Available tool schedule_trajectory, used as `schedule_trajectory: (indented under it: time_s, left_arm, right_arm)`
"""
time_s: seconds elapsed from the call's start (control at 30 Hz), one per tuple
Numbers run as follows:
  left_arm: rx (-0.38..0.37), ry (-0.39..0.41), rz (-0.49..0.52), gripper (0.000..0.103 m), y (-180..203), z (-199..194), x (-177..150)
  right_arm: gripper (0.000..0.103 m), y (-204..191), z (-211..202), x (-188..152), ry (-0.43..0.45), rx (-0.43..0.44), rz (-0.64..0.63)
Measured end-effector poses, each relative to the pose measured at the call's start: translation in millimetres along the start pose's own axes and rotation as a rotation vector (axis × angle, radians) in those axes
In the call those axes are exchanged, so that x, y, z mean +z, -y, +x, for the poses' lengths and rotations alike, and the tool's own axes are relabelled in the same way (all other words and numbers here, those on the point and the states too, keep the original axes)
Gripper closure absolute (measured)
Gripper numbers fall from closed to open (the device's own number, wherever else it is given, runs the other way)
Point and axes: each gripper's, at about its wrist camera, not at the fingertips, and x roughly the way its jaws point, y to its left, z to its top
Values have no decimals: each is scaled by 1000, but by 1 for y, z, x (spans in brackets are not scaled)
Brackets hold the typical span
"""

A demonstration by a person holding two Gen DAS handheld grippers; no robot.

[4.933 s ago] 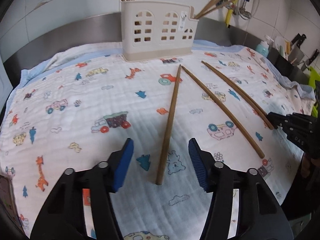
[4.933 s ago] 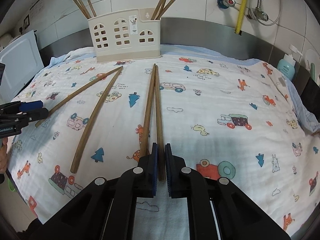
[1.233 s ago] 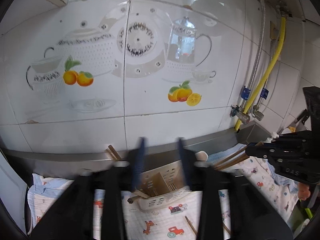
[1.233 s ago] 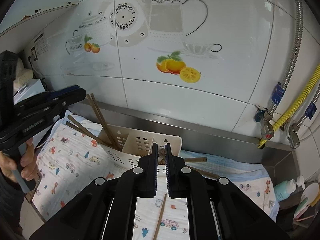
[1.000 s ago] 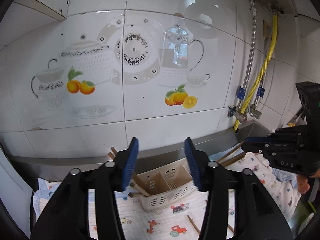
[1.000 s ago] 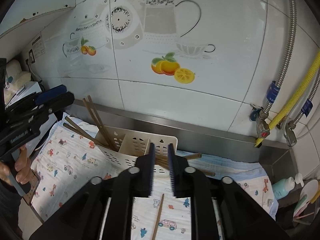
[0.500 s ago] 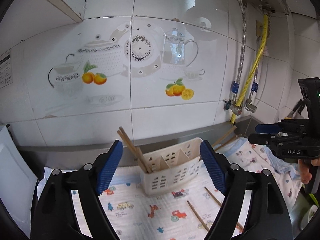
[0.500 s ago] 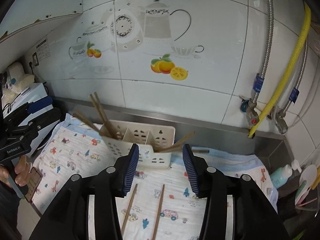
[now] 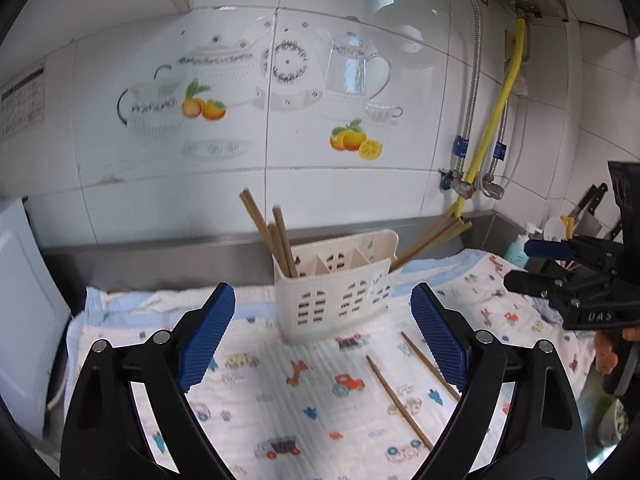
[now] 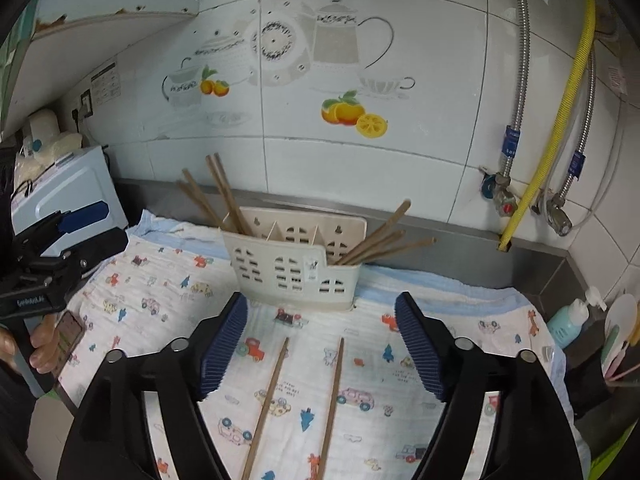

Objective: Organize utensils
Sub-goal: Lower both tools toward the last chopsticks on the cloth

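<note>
Leaning wooden chopsticks (image 10: 224,196) fill perforated plastic caddy (image 10: 294,264).

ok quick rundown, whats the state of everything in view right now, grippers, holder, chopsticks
left gripper: open, empty
right gripper: open, empty
utensil holder: upright on the printed cloth
chopsticks in the left compartment: standing, leaning left
chopsticks in the right compartment: leaning out to the right
two loose chopsticks: flat on the cloth, apart, not yet in the holder
</note>
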Motion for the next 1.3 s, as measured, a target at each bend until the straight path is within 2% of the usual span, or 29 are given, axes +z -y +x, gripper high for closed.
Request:
schedule_trajectory:
  time_s: [0.37, 0.8, 1.3]
  left_arm:
    - [7, -25, -57, 14, -8, -8, -39]
    - [23, -74, -110, 14, -10, -6, -75]
    - [47, -116, -134, 14, -8, -2, -105]
  right_arm:
    - [23, -2, 0, -53, -9, -25, 30]
    - [22, -6, -3, -91, 9, -72, 21]
    - [22, -4, 15, -157, -35, -7, 100]
